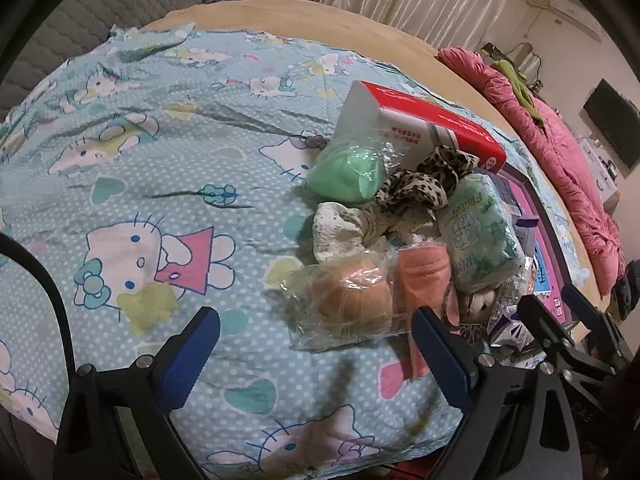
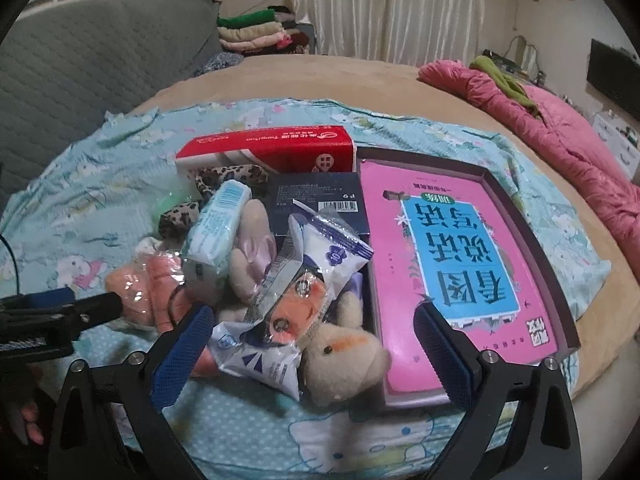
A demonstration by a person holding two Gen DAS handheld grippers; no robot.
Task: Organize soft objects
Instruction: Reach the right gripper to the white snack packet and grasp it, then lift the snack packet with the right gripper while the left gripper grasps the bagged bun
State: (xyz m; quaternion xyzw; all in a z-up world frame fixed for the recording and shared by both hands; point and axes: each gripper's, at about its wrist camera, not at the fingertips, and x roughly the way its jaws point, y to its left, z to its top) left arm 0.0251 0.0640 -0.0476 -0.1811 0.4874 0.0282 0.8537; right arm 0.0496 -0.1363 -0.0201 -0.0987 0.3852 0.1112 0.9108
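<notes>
A pile of soft things lies on a Hello Kitty blanket [image 1: 140, 168]. In the left wrist view I see a green bagged ball [image 1: 346, 174], a leopard scrunchie [image 1: 424, 184], a white floral scrunchie [image 1: 340, 228], an orange bagged puff [image 1: 350, 300], a pink mask [image 1: 424, 276] and a green tissue pack [image 1: 480, 232]. My left gripper [image 1: 316, 354] is open and empty, just short of the orange puff. In the right wrist view my right gripper [image 2: 314, 354] is open and empty over a beige plush toy [image 2: 344, 364] and a white snack packet [image 2: 304, 280].
A red and white box [image 2: 268, 148], a dark blue box [image 2: 320, 200] and a pink book in a tray [image 2: 460, 256] lie by the pile. A pink duvet [image 2: 560, 120] lies at the bed's right. Folded clothes [image 2: 256, 32] are stacked at the back.
</notes>
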